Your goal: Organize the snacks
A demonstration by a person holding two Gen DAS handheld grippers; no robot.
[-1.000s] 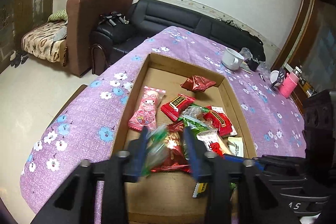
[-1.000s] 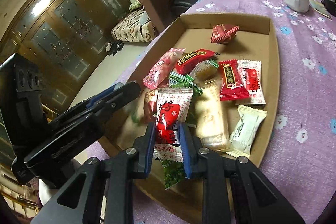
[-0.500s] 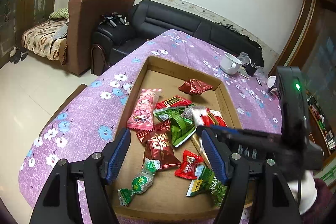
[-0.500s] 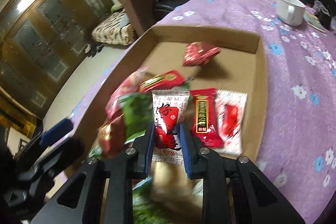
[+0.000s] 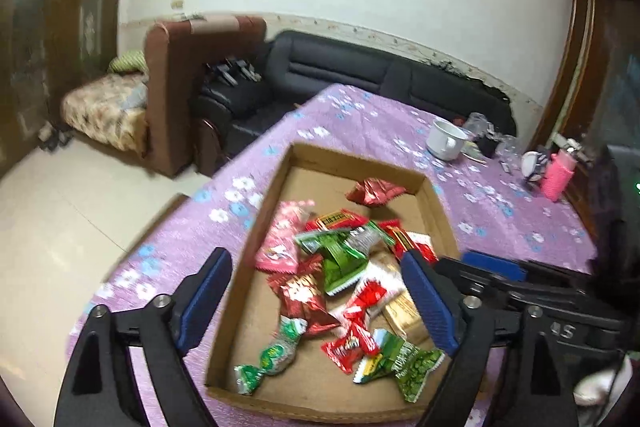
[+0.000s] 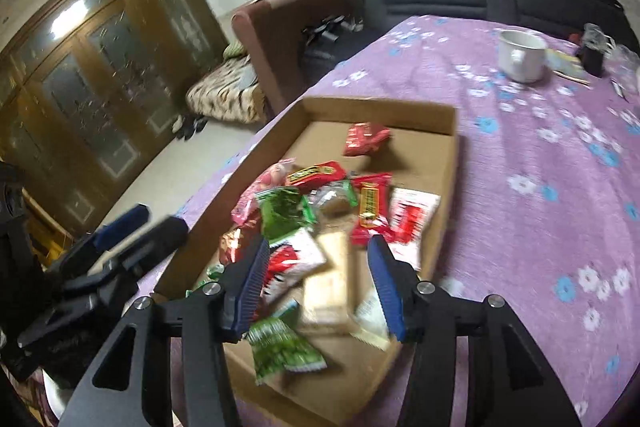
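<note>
A shallow cardboard tray (image 5: 276,195) is seen sitting on a purple flowered tablecloth (image 5: 400,123), and the snacks are all piled inside it, mostly toward the near and middle part. Lots of crinkly, shiny wrappers there. On the left side of the heap a pink packet (image 5: 282,237) is laid flat, with a dark red foil packet (image 5: 304,297) nearer, and a green-and-white twisted candy (image 5: 276,351) is found at the near left corner. In the middle a green foil packet (image 5: 338,259) is stacked over the others, and a small red candy (image 5: 356,323) is lying below it. Further right, a tan rectangular bar (image 5: 404,313) and a green pillow packet (image 5: 404,359) are spotted. One red crumpled packet (image 5: 374,191) is left on its own at the far end.

The left gripper (image 5: 316,301) is held above the near part of the tray; its blue ribbed pads have just been spreading and are spaced wide, nothing pinched between them. The right gripper (image 6: 316,279) has just been loosening too, its pads parted over a white-and-red packet (image 6: 292,261) that's lying in the tray, not gripped as far as can be told (bit blurry).

Off to the far right on the cloth, a white ceramic mug (image 6: 522,55) and a pink bottle (image 5: 558,179) are seen.
</note>
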